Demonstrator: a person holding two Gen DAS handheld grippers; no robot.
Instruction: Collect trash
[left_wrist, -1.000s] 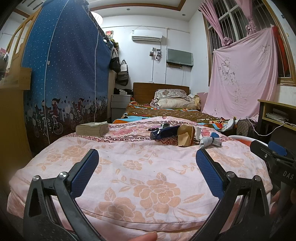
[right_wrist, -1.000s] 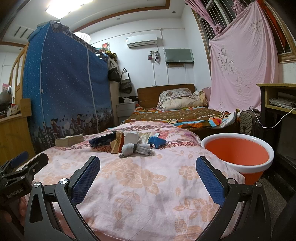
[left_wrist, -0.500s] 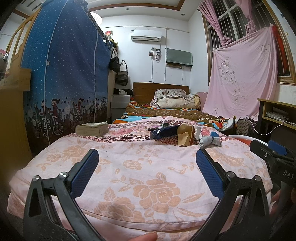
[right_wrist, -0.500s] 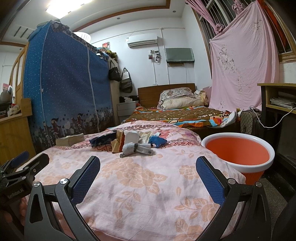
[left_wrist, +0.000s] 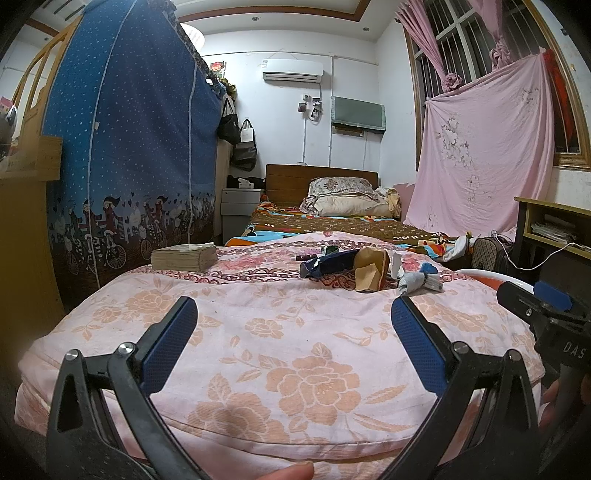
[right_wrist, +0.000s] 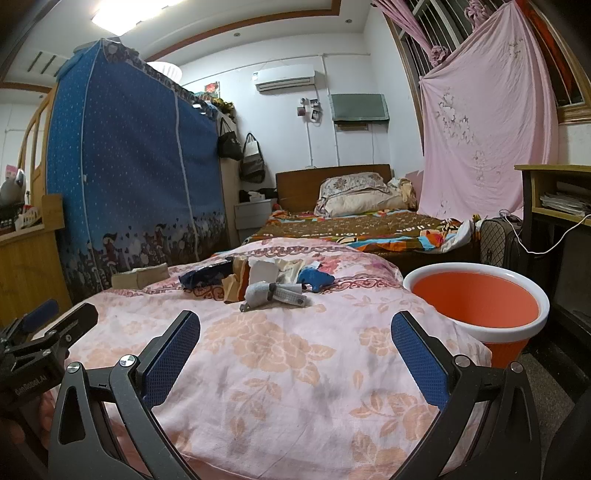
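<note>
Both tongs gape wide, empty, hovering at the near edge of the floral quilt (right_wrist: 266, 354). Trash pile (right_wrist: 258, 280) sits mid-bed, well ahead of both. From the right tongs (right_wrist: 295, 332) it's dead ahead, slightly left; from the left tongs (left_wrist: 293, 325) it's ahead and right. Nearest piece is the grey crumpled wrapper (right_wrist: 271, 293), long axis running left-right (crosswise to the reach). Right looks nearer. Orange bin (right_wrist: 476, 306) stands beside the bed, right side.
</note>
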